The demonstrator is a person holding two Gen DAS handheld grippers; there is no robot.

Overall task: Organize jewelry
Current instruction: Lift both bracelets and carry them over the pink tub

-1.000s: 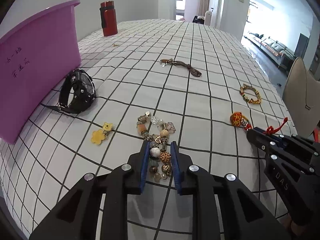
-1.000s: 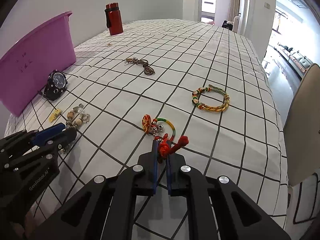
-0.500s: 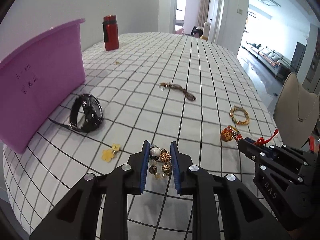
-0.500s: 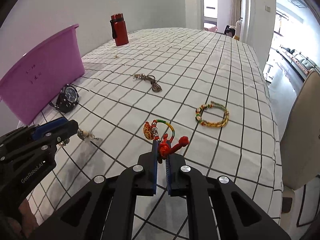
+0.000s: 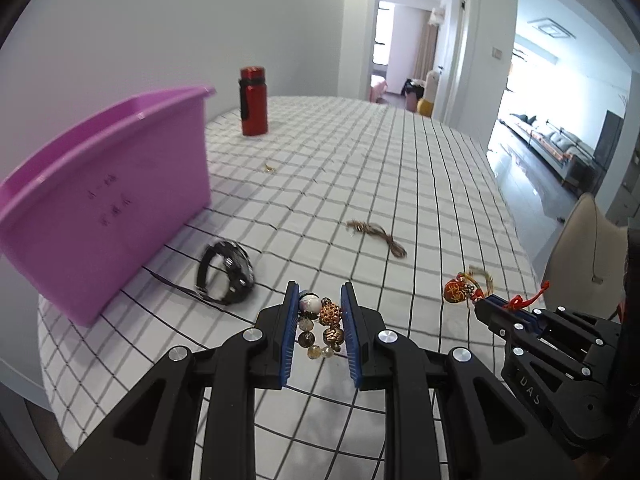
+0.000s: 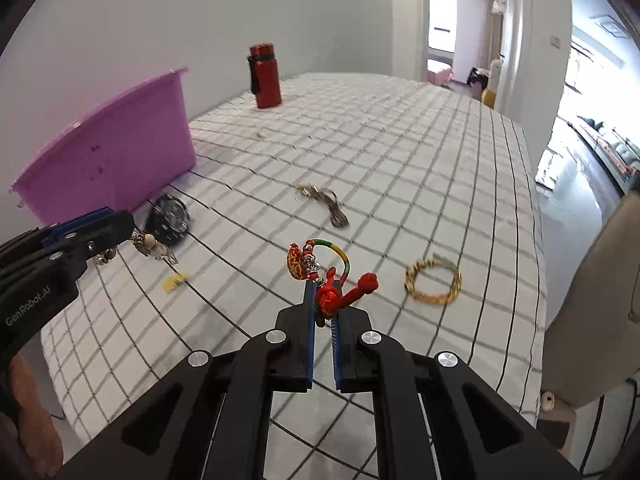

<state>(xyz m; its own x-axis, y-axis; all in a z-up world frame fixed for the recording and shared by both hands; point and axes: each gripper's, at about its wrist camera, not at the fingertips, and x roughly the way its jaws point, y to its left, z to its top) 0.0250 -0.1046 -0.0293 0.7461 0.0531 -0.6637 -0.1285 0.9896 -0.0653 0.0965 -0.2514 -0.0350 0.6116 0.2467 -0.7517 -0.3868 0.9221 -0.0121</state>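
Beaded and loose is how the beaded bracelet (image 5: 320, 326) should be treated: it's pinched between the pads of the left fingers (image 5: 320, 320), narrow gap, with the rest of the strand seen dangling off the tips in the right wrist view. It looks light but floppy, and round beads can be expected to roll against flat pads, so a grip across several beads at once (as it's held now) is probably safer than on a single one. Glassy-looking pieces may chip if dropped.

The red knotted cord bracelet (image 6: 320, 280) is clamped by the right fingers (image 6: 323, 304), almost fully closed, at its red knot; the loop with the gold-red charm sticks out ahead of the tips. Soft, very light, not slippery, nothing fragile apart from maybe the charm.

Room-wise: the purple bin (image 5: 120, 184) sits ahead-left of the left fingers, with a tall wall that has to be cleared from above. The black watch (image 5: 226, 276) lies just beside its base, so that corner is tight. Ahead of the right fingers, the woven bracelet (image 6: 434, 282) and brown cord (image 6: 326, 204) are left on the checked surface (image 6: 400, 152), well apart. The surface edge drops off close to the right of the right fingers, with a chair (image 6: 600, 300) there.
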